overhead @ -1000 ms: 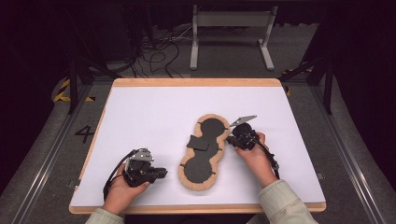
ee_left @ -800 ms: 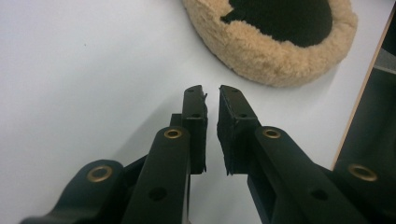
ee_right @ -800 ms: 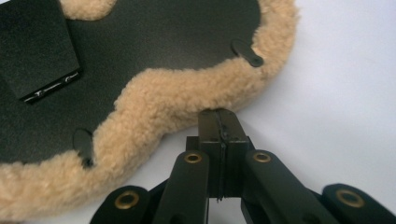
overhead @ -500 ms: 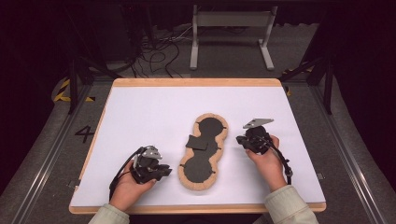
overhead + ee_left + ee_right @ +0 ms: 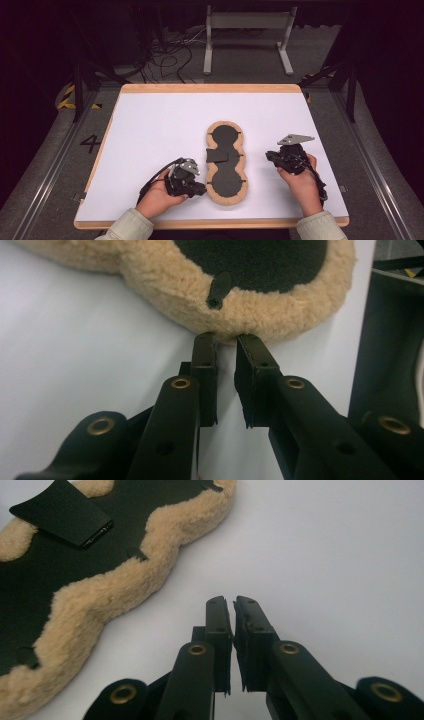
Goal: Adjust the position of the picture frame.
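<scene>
On the white board (image 5: 150,130), which carries everything, the fleece-edged pad (image 5: 227,163) lies near the middle, long axis running away from me; this pad is my reference for all positions. Its tan fleece rim surrounds a black inner face made of two rounded lobes, and a small black flap (image 5: 216,155) rests across the narrow waist between them, toward the left side. My left gripper (image 5: 197,189) sits at the near-left corner of the pad, jaws pointing at the near lobe; in the left gripper view the tips stand right at the fleece rim (image 5: 260,315), a narrow gap between the pads, nothing clamped, and I cannot tell whether they touch the fleece. My right gripper (image 5: 271,156) is to the right of the pad, clear of the rim, over bare board; its jaws have just been opening slightly and now stand almost together, with nothing between them.
</scene>
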Demonstrator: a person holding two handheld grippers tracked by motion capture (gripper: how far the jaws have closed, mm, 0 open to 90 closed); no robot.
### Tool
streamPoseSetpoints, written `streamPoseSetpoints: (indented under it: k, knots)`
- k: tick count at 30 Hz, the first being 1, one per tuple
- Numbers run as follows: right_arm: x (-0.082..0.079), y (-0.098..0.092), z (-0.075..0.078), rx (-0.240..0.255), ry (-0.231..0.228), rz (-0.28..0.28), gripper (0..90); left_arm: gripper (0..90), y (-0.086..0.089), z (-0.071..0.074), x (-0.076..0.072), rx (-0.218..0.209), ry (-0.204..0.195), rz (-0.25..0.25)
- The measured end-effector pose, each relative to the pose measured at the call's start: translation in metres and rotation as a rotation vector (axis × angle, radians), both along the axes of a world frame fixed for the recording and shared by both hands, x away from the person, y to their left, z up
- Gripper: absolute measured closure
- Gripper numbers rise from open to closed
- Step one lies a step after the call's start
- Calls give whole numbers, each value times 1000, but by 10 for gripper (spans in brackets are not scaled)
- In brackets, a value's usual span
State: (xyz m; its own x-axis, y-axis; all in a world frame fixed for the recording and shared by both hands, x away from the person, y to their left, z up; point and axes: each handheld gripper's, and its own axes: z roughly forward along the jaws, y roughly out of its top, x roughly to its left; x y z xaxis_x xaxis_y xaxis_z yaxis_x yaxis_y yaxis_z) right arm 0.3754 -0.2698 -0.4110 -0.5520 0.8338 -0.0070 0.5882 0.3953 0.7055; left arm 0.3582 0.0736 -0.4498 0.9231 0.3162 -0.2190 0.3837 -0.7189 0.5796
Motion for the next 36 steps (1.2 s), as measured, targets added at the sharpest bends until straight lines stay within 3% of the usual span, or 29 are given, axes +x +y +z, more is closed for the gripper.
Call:
streamPoseSetpoints:
  k: [6, 15, 20, 21, 23, 27, 28, 29, 33, 36]
  knots:
    - [-11, -14, 3, 6, -8, -26, 842, 772, -21, 1, 2, -6, 24, -46]
    - [-27, -38, 1, 9, -7, -80, 845, 772, -50, 0, 4, -15, -2, -89]
    - [-36, -48, 1, 11, -14, -99, 859, 756, -56, 0, 6, -26, 40, -102]
    - [-37, -49, 1, 10, -14, -99, 863, 747, -55, 0, 7, -31, 26, -102]
    - [-38, -49, 1, 11, -10, -94, 873, 721, -52, 2, 7, -24, 12, -96]
    - [-33, -40, 3, 22, 2, -52, 878, 687, -36, 10, 7, -54, -3, -57]
    - [-30, -36, 3, 17, 2, -33, 877, 683, -25, 14, 6, -73, -18, -12]
    - [-30, -36, 3, 17, 2, -33, 877, 680, -25, 14, 6, -73, -18, -12]
    - [-17, -20, 9, 2, 13, 21, 877, 668, 8, 23, 6, -114, -71, 97]
    - [2, -3, 23, -21, 10, 63, 856, 638, 33, 24, 6, -135, -120, 185]
